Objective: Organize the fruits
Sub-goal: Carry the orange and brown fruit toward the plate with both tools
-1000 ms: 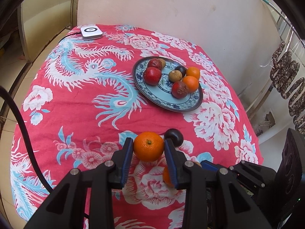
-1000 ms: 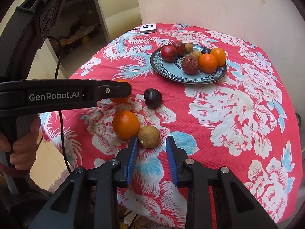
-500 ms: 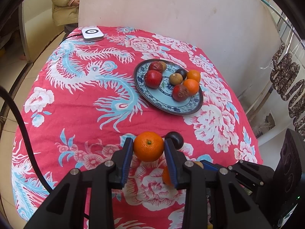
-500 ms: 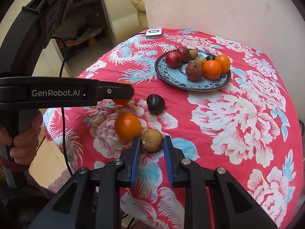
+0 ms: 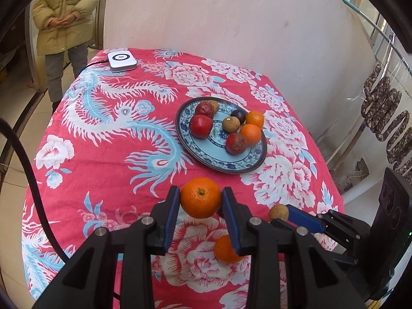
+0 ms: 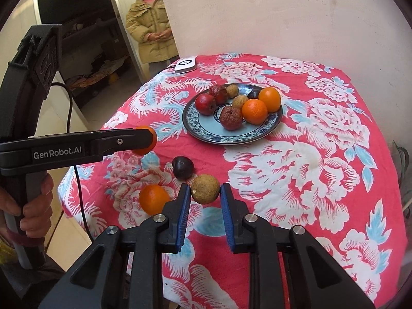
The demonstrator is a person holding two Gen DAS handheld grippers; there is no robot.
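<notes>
- Two grippers each carry a fruit: the left gripper (image 5: 200, 198) clamps an orange (image 5: 200, 197), the right gripper (image 6: 205, 193) a brown fruit (image 6: 205, 188), both lifted short of the plate (image 6: 273, 126).
- Seven fruits sit on the plate already; one loose orange (image 6: 154, 198) and a dark plum (image 6: 183, 167) wait on the tablecloth (image 6: 296, 159).
- Lettering on the left gripper's side reads "GenRobot.AI".

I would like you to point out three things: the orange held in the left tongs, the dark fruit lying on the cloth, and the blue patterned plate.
orange (image 5: 200, 197): left wrist view, middle of its front.
dark fruit (image 6: 182, 167): right wrist view, centre of its skin.
plate (image 6: 226, 139): right wrist view, bare near rim.
</notes>
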